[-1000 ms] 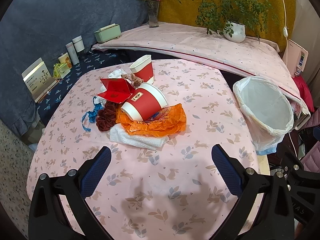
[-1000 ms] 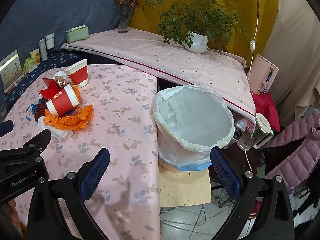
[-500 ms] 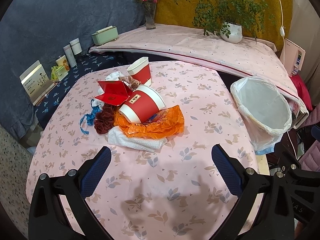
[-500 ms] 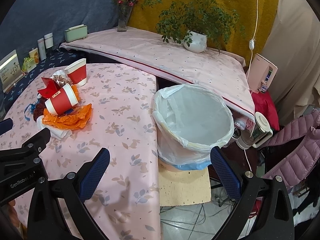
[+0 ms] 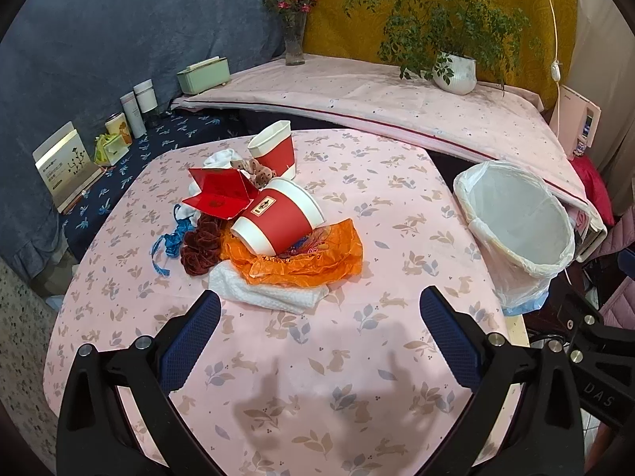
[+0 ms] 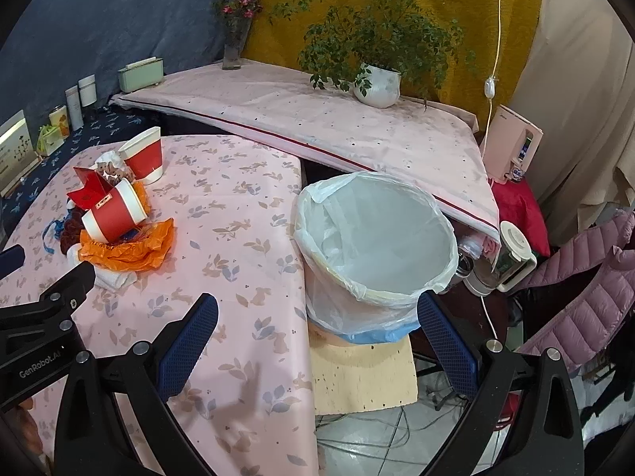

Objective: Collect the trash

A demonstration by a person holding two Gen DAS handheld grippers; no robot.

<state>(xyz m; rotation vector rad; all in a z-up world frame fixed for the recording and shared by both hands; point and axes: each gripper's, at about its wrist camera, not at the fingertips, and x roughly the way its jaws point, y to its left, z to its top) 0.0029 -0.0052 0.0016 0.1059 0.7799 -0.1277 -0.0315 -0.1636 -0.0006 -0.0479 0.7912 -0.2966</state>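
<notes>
Both claws are spread wide and hold nothing: the left claw hovers over the desk just short of the trash pile, and the right claw faces the lined bin beside the desk's edge. The pile sits mid-desk: a tipped red cup rests on an orange wrapper and a white napkin, with an upright cup behind. The cup looks the best first pick; pinching its rim should avoid crushing it or dragging the wrapper.
</notes>
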